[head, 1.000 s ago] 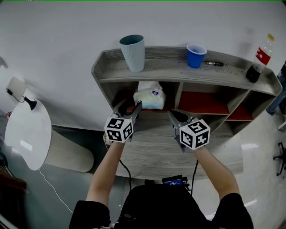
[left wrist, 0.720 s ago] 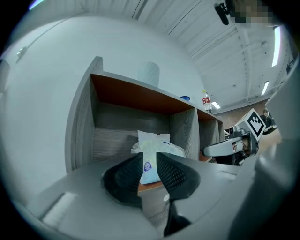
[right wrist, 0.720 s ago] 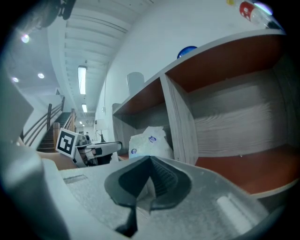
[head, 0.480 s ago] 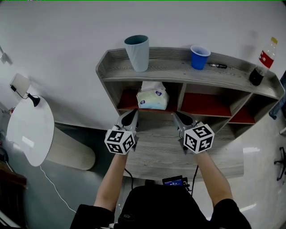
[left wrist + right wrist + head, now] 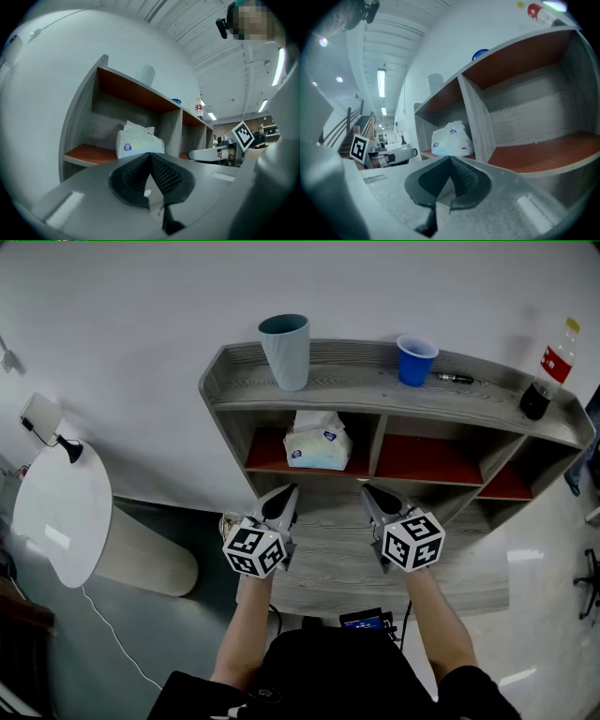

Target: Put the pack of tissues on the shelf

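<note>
Shelf [image 5: 356, 387] holds tissue pack [image 5: 317, 442] — blue label [image 5: 325, 436] unreadable — left gripper [image 5: 288, 493] just closed empty, right gripper [image 5: 368, 493] too.

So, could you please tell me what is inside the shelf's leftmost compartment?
The pack of tissues stands on the compartment's red floor, with nothing else visible. The space behind the pack is covered.

Item: pack of tissues [image 5: 317, 442] | white soft wrap, blue round logo, crumpled top | upright, standing free | loc: grey wood shelf [image 5: 366, 388], leftmost lower compartment, on red-brown floor, nr right divider
</note>
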`<state>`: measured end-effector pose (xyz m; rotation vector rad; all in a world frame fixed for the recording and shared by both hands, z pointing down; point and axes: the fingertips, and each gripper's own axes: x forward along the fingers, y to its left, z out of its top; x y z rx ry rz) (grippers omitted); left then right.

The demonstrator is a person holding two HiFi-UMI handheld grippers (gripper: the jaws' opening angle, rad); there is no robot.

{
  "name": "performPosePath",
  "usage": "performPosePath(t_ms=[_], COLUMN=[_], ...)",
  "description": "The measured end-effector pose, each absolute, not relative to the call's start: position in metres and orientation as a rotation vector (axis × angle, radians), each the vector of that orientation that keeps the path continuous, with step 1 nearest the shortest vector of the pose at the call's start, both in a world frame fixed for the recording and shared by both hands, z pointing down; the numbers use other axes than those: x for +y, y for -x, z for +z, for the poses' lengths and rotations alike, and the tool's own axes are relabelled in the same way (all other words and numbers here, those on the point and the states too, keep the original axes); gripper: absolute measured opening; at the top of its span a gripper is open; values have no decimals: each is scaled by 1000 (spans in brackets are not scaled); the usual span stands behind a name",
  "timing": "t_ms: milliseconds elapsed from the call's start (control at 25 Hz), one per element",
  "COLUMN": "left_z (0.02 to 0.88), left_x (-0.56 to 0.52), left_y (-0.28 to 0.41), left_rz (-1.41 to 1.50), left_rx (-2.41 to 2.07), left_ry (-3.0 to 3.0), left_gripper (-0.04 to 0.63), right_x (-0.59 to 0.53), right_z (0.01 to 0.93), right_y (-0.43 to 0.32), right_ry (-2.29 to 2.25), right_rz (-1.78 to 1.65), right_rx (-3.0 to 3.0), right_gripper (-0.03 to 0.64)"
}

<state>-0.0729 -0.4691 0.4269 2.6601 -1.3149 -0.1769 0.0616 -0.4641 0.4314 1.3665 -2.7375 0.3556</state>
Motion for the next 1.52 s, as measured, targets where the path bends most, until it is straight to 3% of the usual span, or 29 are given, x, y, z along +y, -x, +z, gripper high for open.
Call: performPosePath(t_ms=[1520], left_z=[461], left_x=[-394], left_y=[28], left_rz=[-94], left_rx=[-1245], left_ry=[-2606], left_gripper=[3], right_x=[-412], right_z=[452], right_y=[-101], right_ry=[-1256], right_rz=[427], right_rx=[-2784], right_gripper=[2])
